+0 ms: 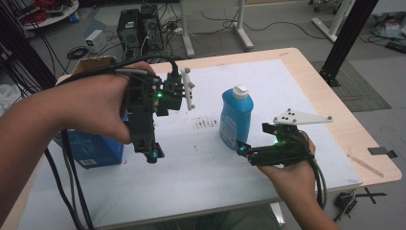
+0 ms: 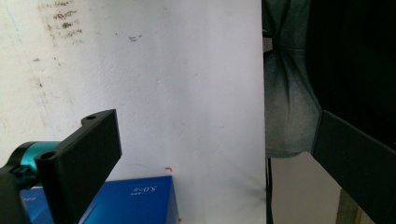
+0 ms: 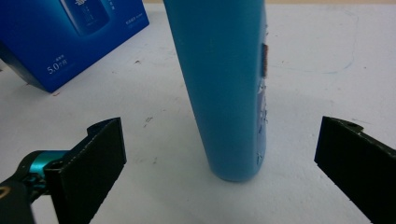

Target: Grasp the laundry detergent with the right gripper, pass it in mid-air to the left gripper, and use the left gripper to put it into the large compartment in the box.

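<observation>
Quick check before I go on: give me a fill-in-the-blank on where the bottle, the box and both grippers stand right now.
1. The blue bottle stands ____ on the white mat.
2. The right gripper is ____, its jaws on either side of the bottle without touching it.
3. The bottle's cap is ____ in colour.
4. The blue box lies under the ____ gripper.

Missing words: upright; open; white; left

The right gripper [image 3: 219, 163] was wide open. Its two black jaws stood far apart. A tall blue bottle [image 3: 224, 88] stood upright on the white table [image 3: 327, 70] between them, touching neither. A blue box [image 3: 70, 37] sat farther back.
</observation>
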`<action>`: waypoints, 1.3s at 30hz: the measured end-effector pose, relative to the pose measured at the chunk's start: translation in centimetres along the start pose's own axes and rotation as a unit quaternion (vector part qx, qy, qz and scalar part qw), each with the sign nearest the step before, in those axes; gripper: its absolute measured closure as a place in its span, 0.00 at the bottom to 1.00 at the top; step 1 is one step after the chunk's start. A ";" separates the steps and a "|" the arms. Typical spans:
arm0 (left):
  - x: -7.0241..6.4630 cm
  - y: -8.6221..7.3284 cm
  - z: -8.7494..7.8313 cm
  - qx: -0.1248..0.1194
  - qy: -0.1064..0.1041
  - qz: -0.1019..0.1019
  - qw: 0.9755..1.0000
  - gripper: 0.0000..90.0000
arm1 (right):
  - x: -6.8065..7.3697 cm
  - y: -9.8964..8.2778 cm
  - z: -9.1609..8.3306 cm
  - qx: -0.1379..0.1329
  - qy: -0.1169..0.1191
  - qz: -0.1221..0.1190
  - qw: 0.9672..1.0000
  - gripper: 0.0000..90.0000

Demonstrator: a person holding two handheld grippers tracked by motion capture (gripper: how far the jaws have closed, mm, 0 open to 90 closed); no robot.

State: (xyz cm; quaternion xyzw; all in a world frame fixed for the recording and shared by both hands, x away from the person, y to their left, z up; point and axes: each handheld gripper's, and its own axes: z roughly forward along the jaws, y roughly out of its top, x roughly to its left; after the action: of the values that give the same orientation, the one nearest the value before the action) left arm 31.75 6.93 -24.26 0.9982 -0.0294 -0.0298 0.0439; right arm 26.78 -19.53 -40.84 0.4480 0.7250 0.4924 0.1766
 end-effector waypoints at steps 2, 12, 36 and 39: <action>0.0 -0.1 0.0 0.001 0.000 -0.001 1.000 0.02 | 0.3 -0.2 0.7 -0.003 -0.005 -0.004 1.000 0.01; 0.1 -0.4 -0.1 0.002 -0.003 -0.004 1.000 0.02 | 0.0 -0.4 3.3 -0.006 -0.012 0.004 1.000 0.01; 0.5 -1.2 -0.1 0.004 -0.004 -0.015 1.000 0.02 | -0.1 0.3 6.4 -0.031 -0.055 -0.021 0.998 0.04; 0.5 -1.2 -0.1 0.004 -0.004 -0.014 1.000 0.02 | -0.2 0.3 6.6 -0.027 -0.059 -0.023 0.998 0.05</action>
State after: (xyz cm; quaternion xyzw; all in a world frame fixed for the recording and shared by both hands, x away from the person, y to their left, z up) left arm 32.32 8.14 -24.26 0.9985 -0.0159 -0.0342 0.0390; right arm 31.57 -16.00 -43.60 0.4547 0.7097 0.4806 0.2421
